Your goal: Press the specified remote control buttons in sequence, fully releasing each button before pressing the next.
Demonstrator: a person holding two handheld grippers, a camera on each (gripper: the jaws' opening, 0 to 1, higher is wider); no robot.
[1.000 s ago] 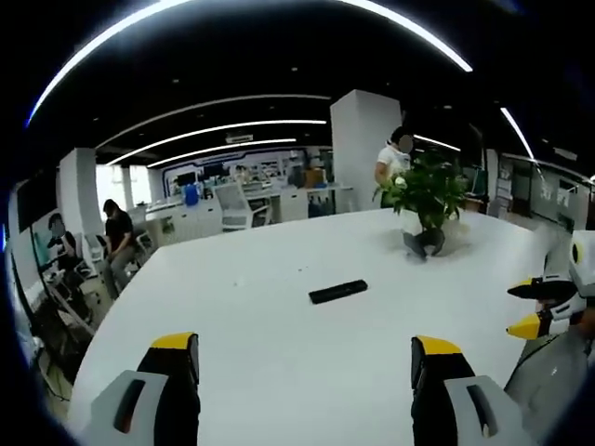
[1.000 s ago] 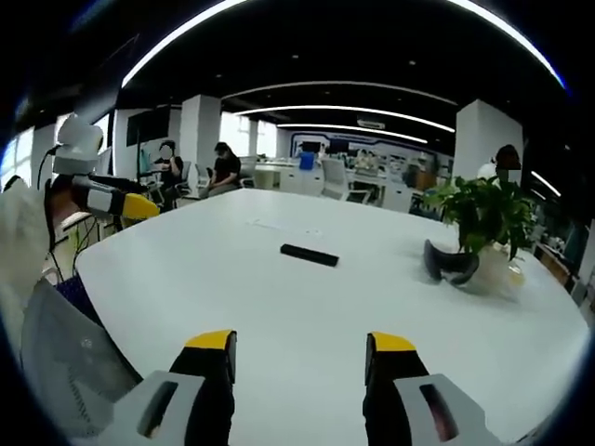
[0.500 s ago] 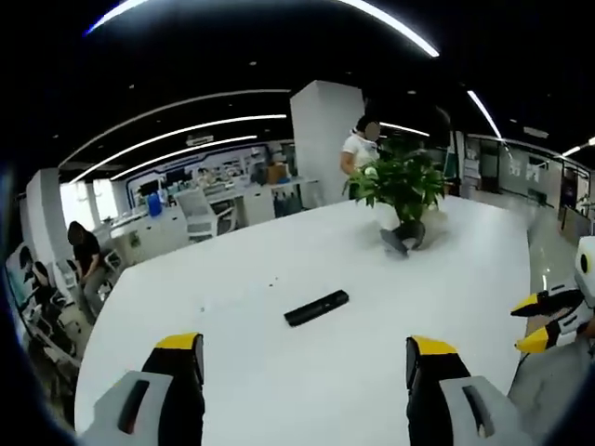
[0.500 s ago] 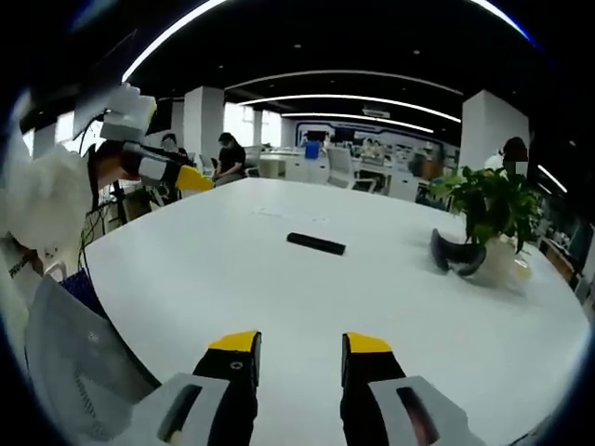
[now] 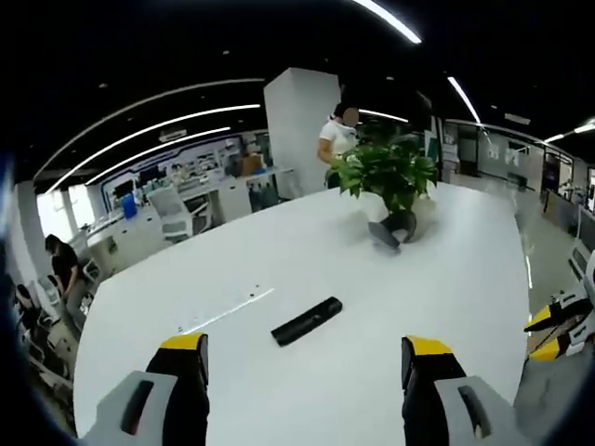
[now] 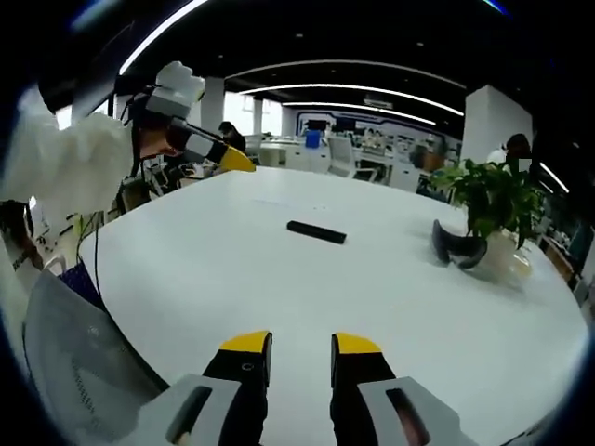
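Approach step judged in hand; no button pressed yet. Remote seen lying on table at frame centre, well apart from both claws. Left gripper held wide open; right gripper nearly closed, nothing held. Next: tip to be lowered onto first button.

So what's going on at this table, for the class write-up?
A person holds a gripper in each hand above a white table. A black remote control lies flat on it, untouched, well ahead of both grippers. The left gripper is open wide; the right gripper has its jaws nearly together, holding nothing. A potted plant stands further along the table with a dark object beside it.
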